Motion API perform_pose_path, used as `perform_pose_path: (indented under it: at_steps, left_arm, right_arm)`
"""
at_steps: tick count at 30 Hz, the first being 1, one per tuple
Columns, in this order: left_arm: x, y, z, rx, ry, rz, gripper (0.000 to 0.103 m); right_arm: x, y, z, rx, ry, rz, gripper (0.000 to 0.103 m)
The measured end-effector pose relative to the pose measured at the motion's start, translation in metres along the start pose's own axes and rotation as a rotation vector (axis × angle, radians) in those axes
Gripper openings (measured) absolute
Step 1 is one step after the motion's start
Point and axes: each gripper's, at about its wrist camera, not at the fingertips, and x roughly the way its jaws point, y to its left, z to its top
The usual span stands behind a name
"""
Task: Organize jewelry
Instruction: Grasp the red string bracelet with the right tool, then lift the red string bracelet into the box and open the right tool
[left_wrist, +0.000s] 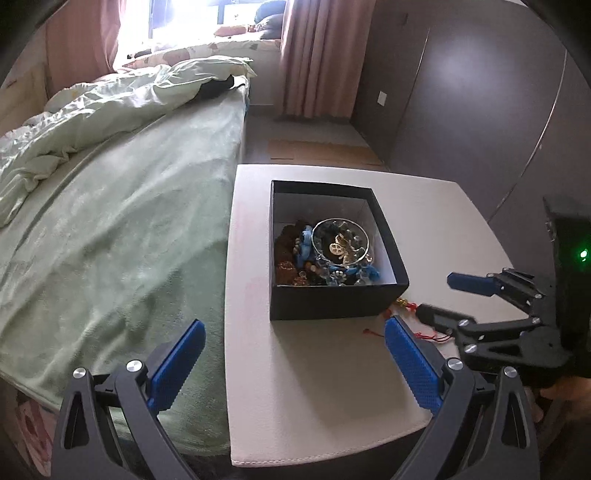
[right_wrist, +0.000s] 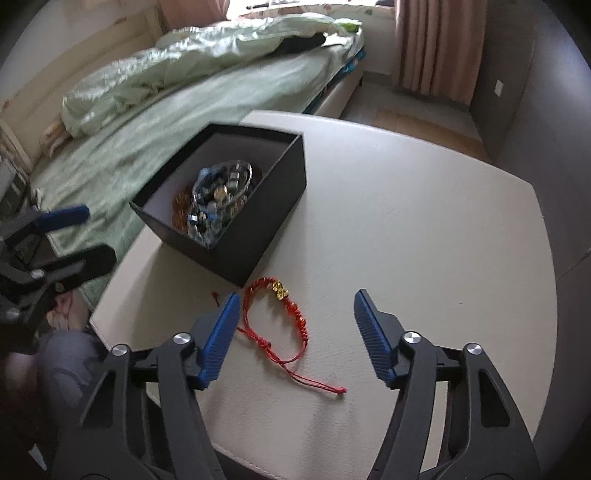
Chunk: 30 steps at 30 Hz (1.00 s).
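Note:
A black open box (left_wrist: 332, 299) (right_wrist: 266, 221) stands on the white table (left_wrist: 314, 387) (right_wrist: 424, 240) and holds a pile of beaded jewelry (left_wrist: 328, 254) (right_wrist: 218, 199) with a silver bangle on top. A red cord bracelet with a gold bead (right_wrist: 284, 317) lies flat on the table just in front of the box, partly seen in the left wrist view (left_wrist: 404, 304). My right gripper (right_wrist: 295, 332) is open, its fingers either side of the bracelet; it also shows in the left wrist view (left_wrist: 439, 295). My left gripper (left_wrist: 295, 369) is open and empty at the table's left front edge, seen also in the right wrist view (right_wrist: 86, 232).
A bed with a green sheet (left_wrist: 122, 240) and a crumpled quilt (left_wrist: 92, 118) runs along the table's left side. Pink curtains (left_wrist: 314, 55) and a dark wardrobe (left_wrist: 480, 92) stand beyond. The table's front edge (left_wrist: 325, 454) is close under the left gripper.

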Motion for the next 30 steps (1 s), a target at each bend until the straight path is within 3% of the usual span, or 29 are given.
perform_pose_path:
  at_steps: [4,6,7,11,19,23,30]
  left_arm:
    - [0.005,-0.002,-0.003,-0.005,0.019,0.012,0.094]
    - [0.005,0.004,-0.003,-0.037,0.017,0.008,0.094]
    - [0.006,0.006,-0.003,-0.051,0.022,0.007,0.094]
    - [0.010,0.011,-0.003,-0.088,0.037,0.006,0.094]
    - [0.005,0.013,-0.004,-0.110,0.010,-0.012,0.094]
    - [0.001,0.011,-0.004,-0.106,-0.005,-0.015,0.094]
    - [-0.002,0.012,-0.005,-0.114,-0.022,-0.030,0.094]
  right_arm:
    - [0.024,0.003,-0.003,-0.022,0.095,-0.046,0.033]
    - [0.023,0.005,-0.005,-0.036,0.088,-0.057,0.022]
    - [0.023,0.005,-0.005,-0.037,0.089,-0.049,0.009]
    - [0.018,0.001,-0.005,-0.013,0.084,-0.050,0.008]
    - [-0.020,-0.037,0.003,0.161,-0.034,0.063,0.008]
    - [-0.038,-0.047,0.007,0.205,-0.099,0.135,0.008]
    - [-0.057,-0.050,0.014,0.247,-0.186,0.178,0.008]
